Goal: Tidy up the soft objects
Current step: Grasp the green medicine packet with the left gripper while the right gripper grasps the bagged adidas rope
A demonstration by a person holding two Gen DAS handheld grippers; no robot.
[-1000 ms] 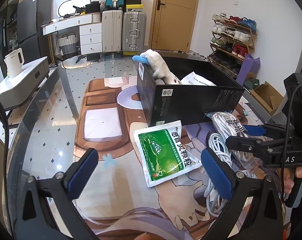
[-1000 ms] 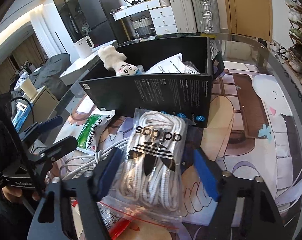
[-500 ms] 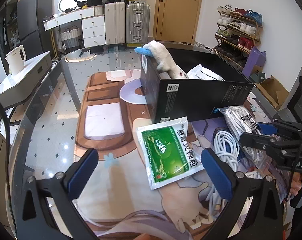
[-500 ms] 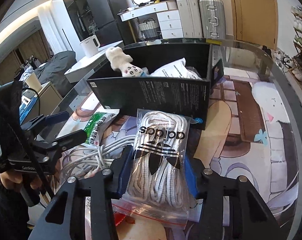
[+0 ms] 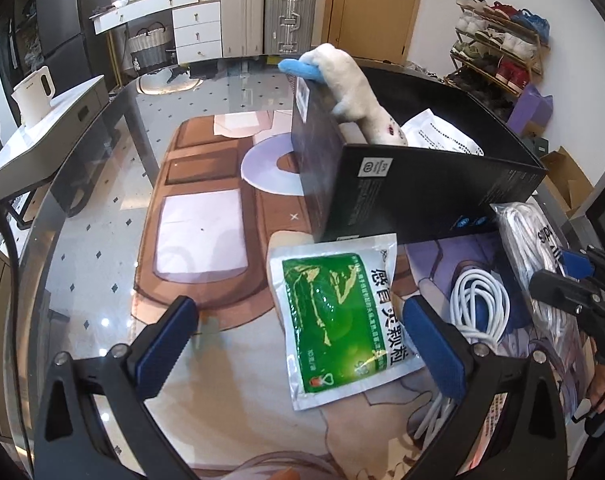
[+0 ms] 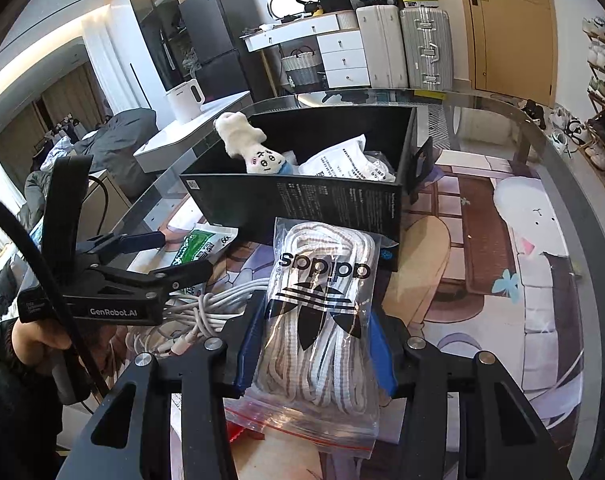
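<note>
Item: bag of white laces (image 6: 322, 320), a clear zip pouch with a black logo, lying on the tabletop (image 6: 582, 280) just in front of the near wall of the black box (image 6: 302, 200); we judge it light, soft and yielding, the plastic film slippery, best taken across its middle where the laces bulk out. Our right gripper (image 6: 314, 356) has its blue fingers (image 6: 248, 344) pressed against both sides of the pouch, closed on it; the pouch runs forward between them toward the box. Item: green sachet (image 5: 342, 320), flat, near the box corner, partly between the fingers of our left gripper (image 5: 302, 344), which stand wide apart and hold nothing. Item: white cable coil (image 5: 478, 304), right of the sachet. Already in the box: plush toy (image 6: 250, 148); white packet (image 6: 342, 160).
</note>
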